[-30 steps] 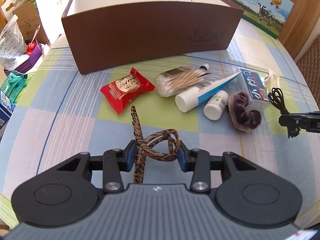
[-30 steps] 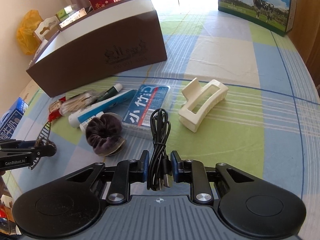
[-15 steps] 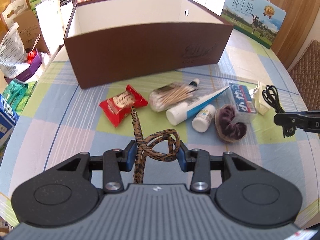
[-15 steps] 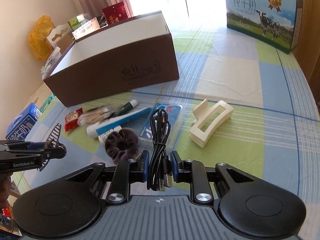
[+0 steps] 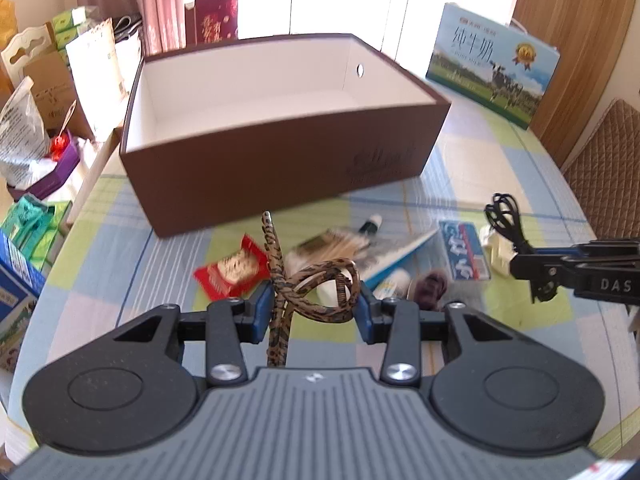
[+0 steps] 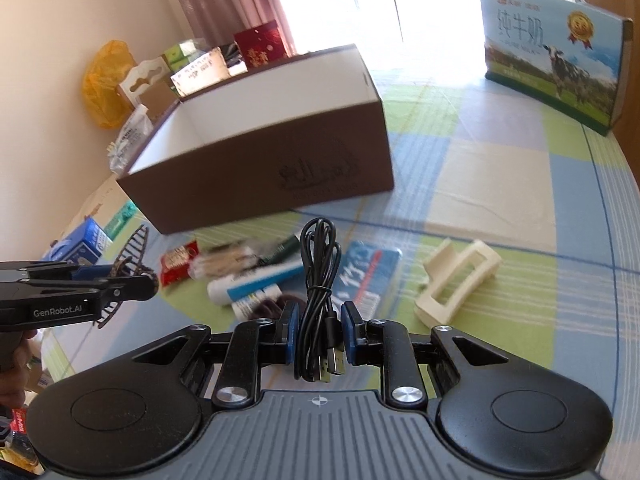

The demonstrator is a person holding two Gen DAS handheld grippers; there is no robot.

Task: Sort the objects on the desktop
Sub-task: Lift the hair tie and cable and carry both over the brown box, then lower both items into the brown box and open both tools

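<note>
My left gripper (image 5: 314, 304) is shut on a leopard-print hair clip (image 5: 308, 284), held up above the table. My right gripper (image 6: 319, 326) is shut on a coiled black USB cable (image 6: 318, 276), also lifted. The open brown box (image 5: 280, 152) with a white inside stands behind both. On the checked tablecloth below lie a red snack packet (image 5: 230, 270), a bag of cotton swabs (image 5: 332, 244), a toothpaste tube (image 6: 256, 282), a small white bottle (image 5: 390, 282), a dark scrunchie (image 5: 434, 286), a blue floss-pick box (image 6: 370, 274) and a cream claw clip (image 6: 456, 280).
A blue milk carton (image 6: 554, 68) stands at the table's far right corner. Bags, cartons and a yellow sack (image 6: 106, 84) crowd the shelf left of the table. A wicker chair (image 5: 604, 168) is at the right edge. The other gripper (image 5: 576, 276) shows at the right of the left wrist view.
Both grippers have risen with their loads, and the views have tilted up. The box's white inside now shows more, and the items on the cloth look smaller and lower.
</note>
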